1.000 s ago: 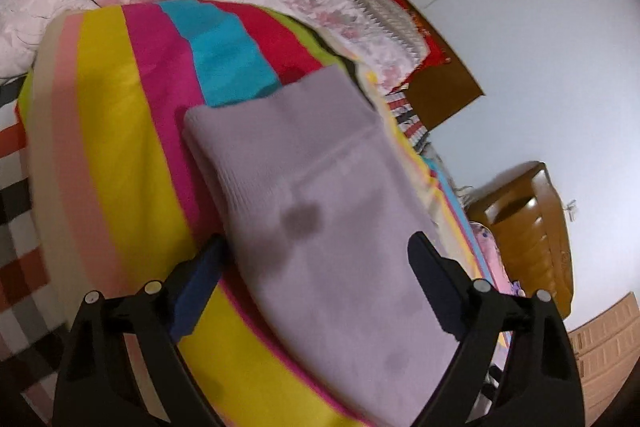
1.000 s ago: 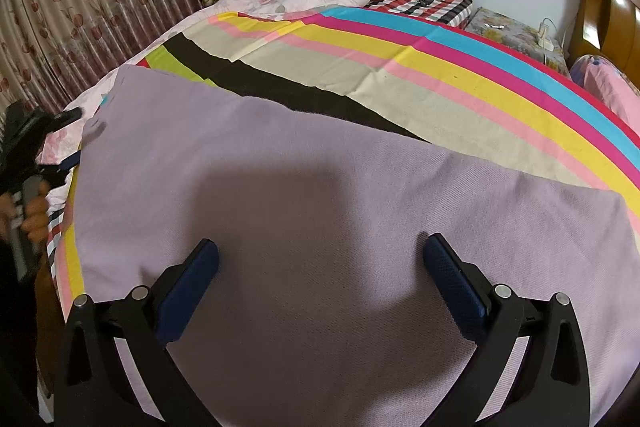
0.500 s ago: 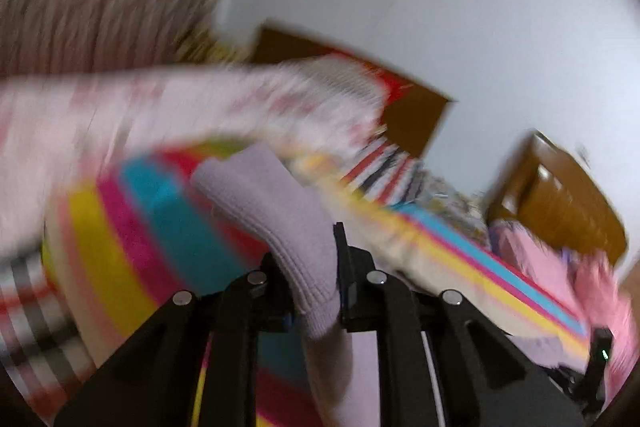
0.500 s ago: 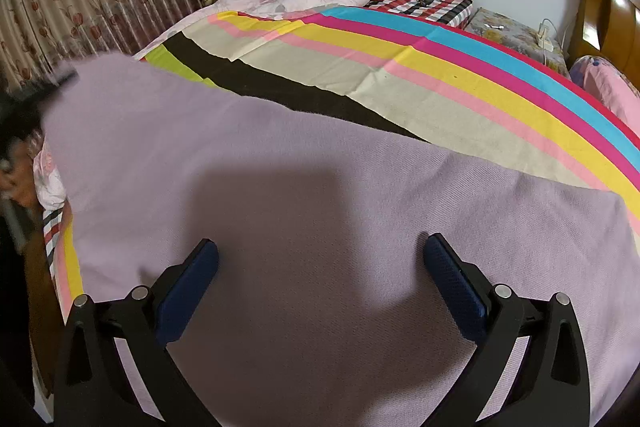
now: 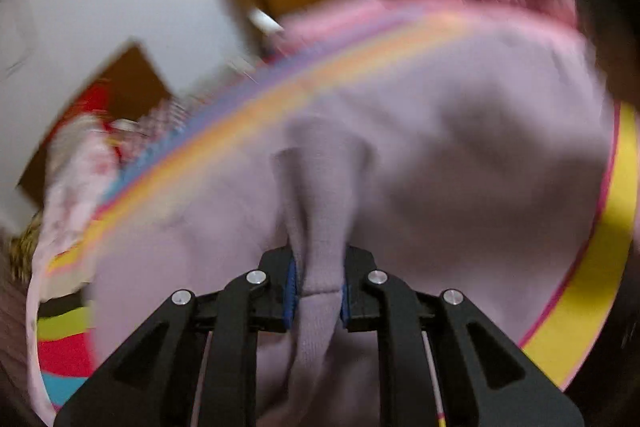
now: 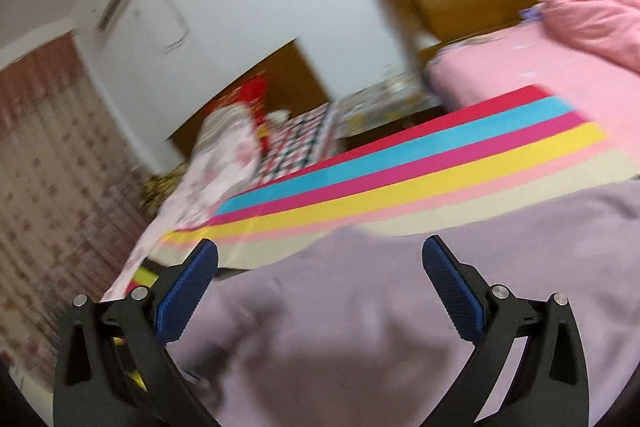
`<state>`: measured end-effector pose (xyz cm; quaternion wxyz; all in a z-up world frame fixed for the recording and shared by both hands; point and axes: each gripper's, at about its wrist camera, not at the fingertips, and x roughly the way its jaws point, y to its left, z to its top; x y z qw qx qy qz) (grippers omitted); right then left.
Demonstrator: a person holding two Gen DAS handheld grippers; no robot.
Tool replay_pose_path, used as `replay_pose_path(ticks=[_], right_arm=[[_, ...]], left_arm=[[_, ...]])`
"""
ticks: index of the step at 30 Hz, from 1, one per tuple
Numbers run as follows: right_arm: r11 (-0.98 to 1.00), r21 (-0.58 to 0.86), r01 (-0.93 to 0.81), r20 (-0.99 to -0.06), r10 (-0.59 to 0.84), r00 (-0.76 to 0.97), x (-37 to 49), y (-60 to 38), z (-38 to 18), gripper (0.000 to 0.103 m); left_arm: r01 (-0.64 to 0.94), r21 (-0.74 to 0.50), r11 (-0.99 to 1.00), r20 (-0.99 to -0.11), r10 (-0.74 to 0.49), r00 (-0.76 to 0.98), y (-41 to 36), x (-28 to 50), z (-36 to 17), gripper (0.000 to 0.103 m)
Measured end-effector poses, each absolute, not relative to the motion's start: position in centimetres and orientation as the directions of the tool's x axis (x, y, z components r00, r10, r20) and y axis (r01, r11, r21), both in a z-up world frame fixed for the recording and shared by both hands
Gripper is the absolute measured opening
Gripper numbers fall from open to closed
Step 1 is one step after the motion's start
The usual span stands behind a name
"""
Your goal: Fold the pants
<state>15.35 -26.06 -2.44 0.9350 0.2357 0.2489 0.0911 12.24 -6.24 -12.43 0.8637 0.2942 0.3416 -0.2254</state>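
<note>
Lilac pants [image 5: 460, 155] lie spread on a bed with a rainbow-striped cover [image 5: 600, 287]. In the blurred left wrist view my left gripper [image 5: 316, 267] pinches a bunched fold of the pants between its blue pads, and the fold rises straight ahead over the rest of the garment. Its jaws are opening slightly, with the cloth still between them. In the right wrist view my right gripper [image 6: 320, 247] stands open just above the pants [image 6: 360, 327], touching nothing. The striped cover [image 6: 400, 163] runs beyond it.
A wooden headboard [image 6: 280, 79] with a red pillow and a floral quilt [image 6: 216, 167] stands at the far end. A second bed with pink bedding [image 6: 540, 75] is to the right. A patterned curtain [image 6: 60, 167] hangs on the left.
My left gripper shut on the pants' edge, rolled and swept it fast across over the garment. My right gripper stayed open, lifted and tilted, so its view now takes in the wall.
</note>
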Motion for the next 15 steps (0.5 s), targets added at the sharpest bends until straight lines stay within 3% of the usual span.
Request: replay_pose_path(ticks=[1,3,5,6,10,13,15], right_arm=[[0.872,0.487,-0.043,-0.432,0.283,0.857,14.7,-26.7,-2.7,0.099],[0.878,0.478,-0.032,-0.468,0.286,0.836,14.2,-26.9,-3.7,0.099],[0.882,0.468,-0.049,-0.487,0.304,0.819,14.2,-26.0,-4.8,0.099],[0.886,0.459,-0.069,-0.497,0.320,0.807,14.4,-25.2,-5.2,0.099],[0.904,0.395,-0.162,-0.554,0.375,0.743,16.1,-20.4,-6.4,0.099],[0.931,0.275,-0.240,-0.608,0.362,0.707,17.2,-16.2,-6.8,0.098],[0.944,0.178,-0.278,-0.658,0.324,0.679,17.7,-13.1,-7.5,0.098]], left_arm=[[0.573,0.416,0.706,-0.689,-0.167,0.705,-6.6,11.5,-12.9,0.020],[0.604,0.349,0.717,-0.718,-0.210,0.664,-6.2,11.6,-12.1,0.029],[0.668,0.255,0.699,-0.736,-0.308,0.603,-4.9,11.2,-10.8,0.073],[0.671,0.274,0.689,-0.718,-0.318,0.619,-4.2,10.3,-10.2,0.078],[0.685,0.267,0.678,-0.669,-0.381,0.638,-0.3,7.5,-7.3,0.079],[0.553,0.054,0.832,-0.639,-0.397,0.659,5.4,9.4,-5.7,0.084],[0.400,-0.011,0.916,-0.654,-0.309,0.691,8.0,11.4,-5.6,0.084]])
